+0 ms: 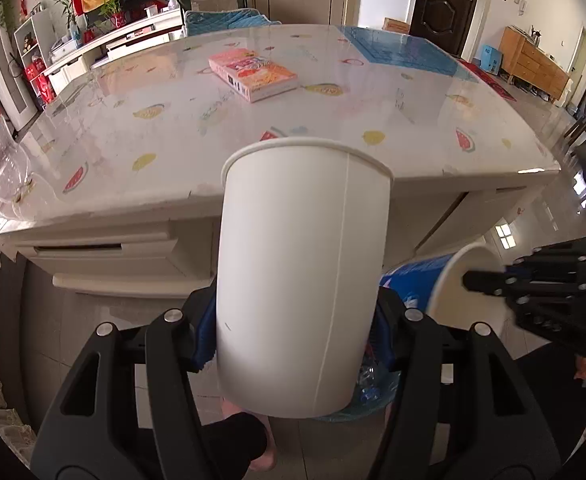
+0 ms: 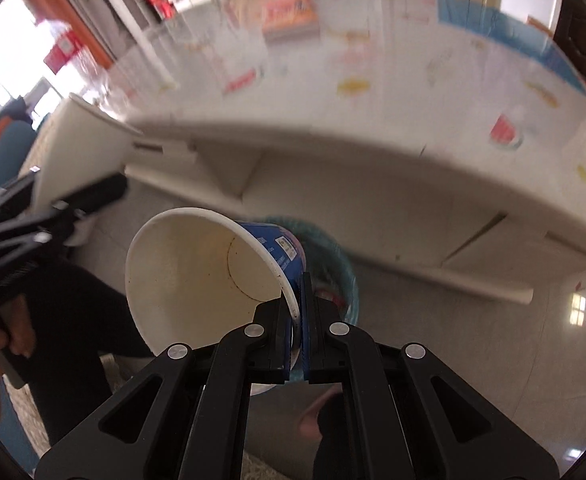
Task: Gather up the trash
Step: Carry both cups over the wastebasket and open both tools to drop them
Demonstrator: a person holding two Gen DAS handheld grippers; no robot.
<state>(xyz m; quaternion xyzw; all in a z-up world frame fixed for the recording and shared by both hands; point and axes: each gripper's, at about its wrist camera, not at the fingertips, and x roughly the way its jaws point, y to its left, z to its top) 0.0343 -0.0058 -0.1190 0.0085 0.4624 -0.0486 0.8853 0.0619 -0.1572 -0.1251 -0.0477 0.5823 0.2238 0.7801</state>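
My left gripper [image 1: 297, 336] is shut on a tall white paper cup [image 1: 301, 272], held upright in front of the table edge. My right gripper [image 2: 297, 320] is shut on the rim of a blue noodle cup [image 2: 201, 276], tilted with its stained white inside facing the camera; the cup also shows in the left wrist view [image 1: 425, 284]. Both cups hang above a blue-lined trash bin [image 2: 333, 264] on the floor, partly hidden; it also shows under the white cup in the left wrist view [image 1: 373, 396]. The right wrist view is motion-blurred.
A pink box [image 1: 253, 74] lies on the fruit-print table [image 1: 173, 132]. A clear plastic bottle [image 1: 1, 160] stands at its left corner. The table's drawer front [image 1: 105, 248] is close behind the cups. My leg and bare foot [image 1: 261, 448] are by the bin.
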